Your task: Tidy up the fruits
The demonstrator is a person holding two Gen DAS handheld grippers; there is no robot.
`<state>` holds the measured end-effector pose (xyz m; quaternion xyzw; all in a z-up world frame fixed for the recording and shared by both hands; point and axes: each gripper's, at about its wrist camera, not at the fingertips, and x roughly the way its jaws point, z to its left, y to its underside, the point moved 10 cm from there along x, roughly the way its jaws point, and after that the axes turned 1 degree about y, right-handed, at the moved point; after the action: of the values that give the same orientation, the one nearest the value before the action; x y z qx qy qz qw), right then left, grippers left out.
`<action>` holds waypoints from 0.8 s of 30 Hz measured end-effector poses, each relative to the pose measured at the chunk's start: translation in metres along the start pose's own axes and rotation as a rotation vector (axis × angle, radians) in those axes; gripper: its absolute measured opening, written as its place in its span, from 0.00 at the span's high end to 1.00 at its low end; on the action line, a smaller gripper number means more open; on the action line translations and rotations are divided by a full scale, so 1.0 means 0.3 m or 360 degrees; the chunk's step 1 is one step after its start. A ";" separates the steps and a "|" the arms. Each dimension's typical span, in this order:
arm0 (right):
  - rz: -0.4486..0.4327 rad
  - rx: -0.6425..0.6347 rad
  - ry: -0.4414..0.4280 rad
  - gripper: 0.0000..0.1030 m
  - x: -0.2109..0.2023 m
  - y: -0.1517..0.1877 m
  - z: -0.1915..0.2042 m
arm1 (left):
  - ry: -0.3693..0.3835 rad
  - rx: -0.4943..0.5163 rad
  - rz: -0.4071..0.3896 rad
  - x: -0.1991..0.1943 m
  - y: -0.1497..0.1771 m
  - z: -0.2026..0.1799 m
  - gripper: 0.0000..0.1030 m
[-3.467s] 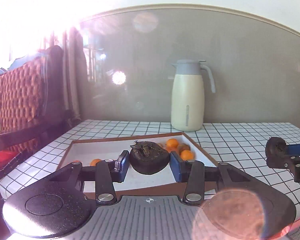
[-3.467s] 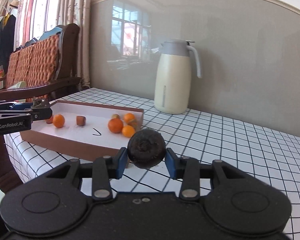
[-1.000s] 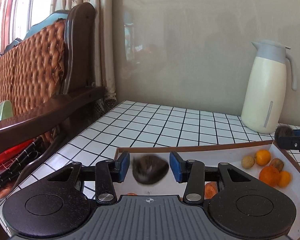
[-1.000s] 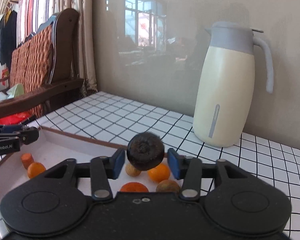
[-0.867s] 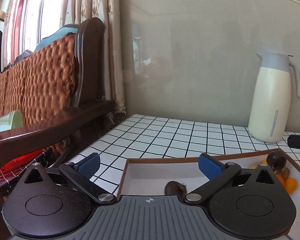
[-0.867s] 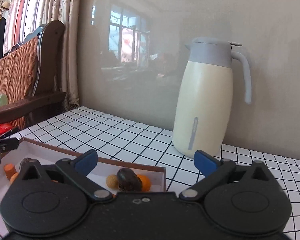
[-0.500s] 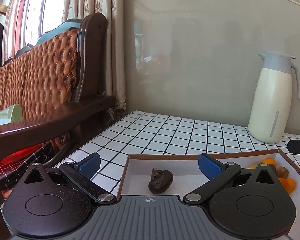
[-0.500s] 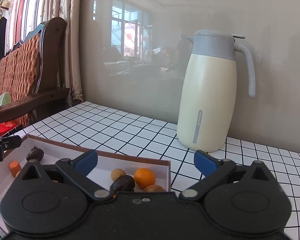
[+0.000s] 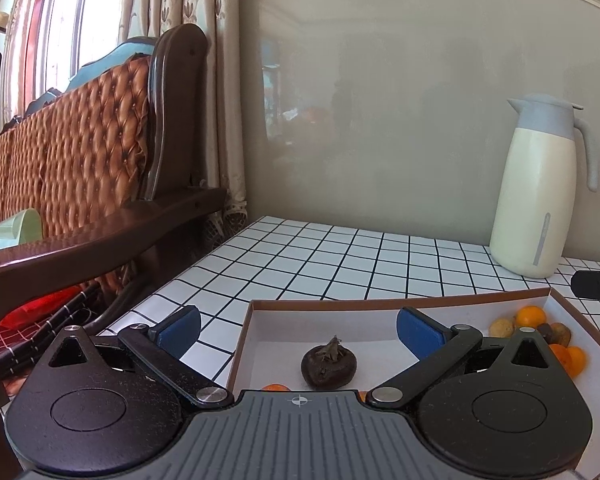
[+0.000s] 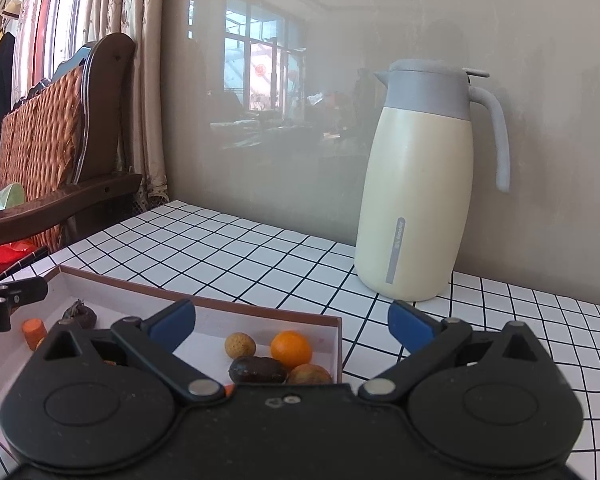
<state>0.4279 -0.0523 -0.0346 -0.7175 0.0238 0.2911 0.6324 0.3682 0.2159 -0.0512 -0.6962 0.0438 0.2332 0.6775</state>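
Left gripper (image 9: 298, 326) is fully released above the tray (image 9: 400, 305); a dark wrinkled fruit (image 9: 328, 366) rests below it. Right gripper (image 10: 292, 326) is likewise released, holding nothing, over the fruit cluster (image 10: 276, 356).

Home living or dining room, not a lab or shop. Evidence: dark carved wooden sofa (image 9: 172, 128) with tufted orange-brown cushioning (image 9: 68, 148) along the left; patterned beige curtains (image 9: 204, 20) over a red-framed window (image 9: 60, 32); coats and a straw hat (image 10: 12, 10) hanging at far left. Table (image 9: 340, 256) has a white cloth with a black grid print. Cream thermos jug with grey lid (image 10: 420, 180) stands on it against a glossy grey wall panel (image 10: 260, 120), which reflects a bright window and furniture. Shallow cardboard box lid (image 10: 260, 312) serves as a fruit tray, with small oranges (image 10: 291, 349) inside. Daylight only.
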 end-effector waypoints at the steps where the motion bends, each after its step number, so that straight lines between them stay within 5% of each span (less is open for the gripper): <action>1: -0.0001 -0.0002 -0.0001 0.06 -0.004 0.000 0.001 | 0.0001 -0.0001 -0.0001 -0.004 0.000 -0.001 0.00; 24: -0.0056 0.0000 0.0005 0.06 -0.174 -0.014 -0.022 | -0.0021 0.0025 -0.0051 -0.160 -0.005 -0.071 0.00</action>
<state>0.3890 -0.0749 -0.0073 -0.7182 0.0122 0.2787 0.6374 0.3317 0.1832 -0.0320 -0.6898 0.0299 0.2267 0.6869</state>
